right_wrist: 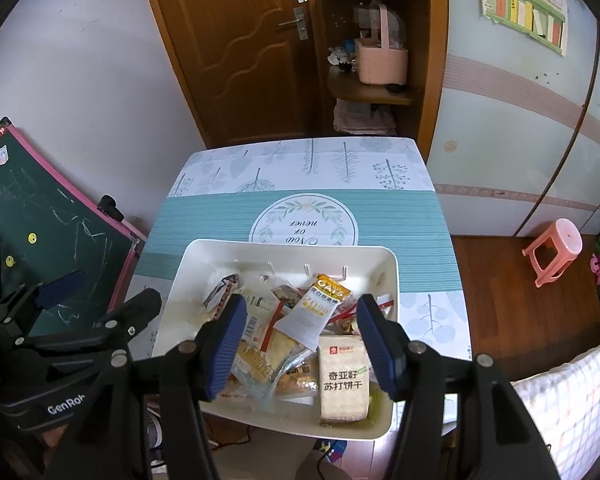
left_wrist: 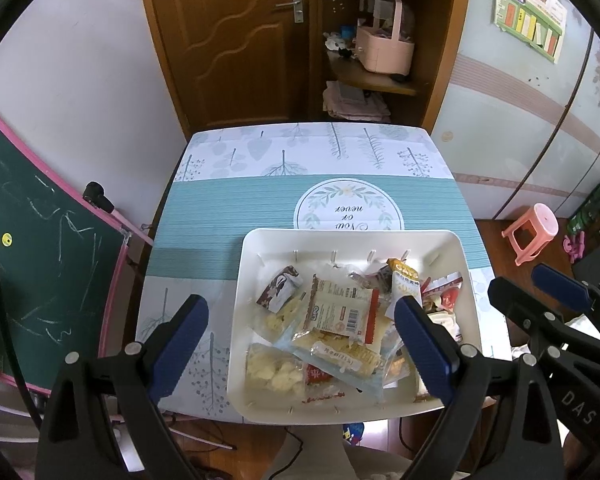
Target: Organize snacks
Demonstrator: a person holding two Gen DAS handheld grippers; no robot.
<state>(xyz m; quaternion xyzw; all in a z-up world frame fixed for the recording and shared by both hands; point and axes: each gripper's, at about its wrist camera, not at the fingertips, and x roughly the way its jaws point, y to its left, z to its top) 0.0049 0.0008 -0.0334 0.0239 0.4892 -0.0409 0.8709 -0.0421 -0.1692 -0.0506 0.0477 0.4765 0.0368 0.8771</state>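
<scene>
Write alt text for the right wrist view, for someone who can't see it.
An open tool hovers over a white bin of packaged snacks, a cracker pack nearest. The bin sits on a teal-patterned table; the other tool is at left.

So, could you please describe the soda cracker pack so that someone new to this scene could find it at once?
Start at the white tray on the teal tablecloth, heaped with snack packets. Look in its near right corner for the cracker pack. Unlike the clear, crinkled wrappers beside it, it is a pale, blocky pack with large dark characters and a small red logo.
</scene>
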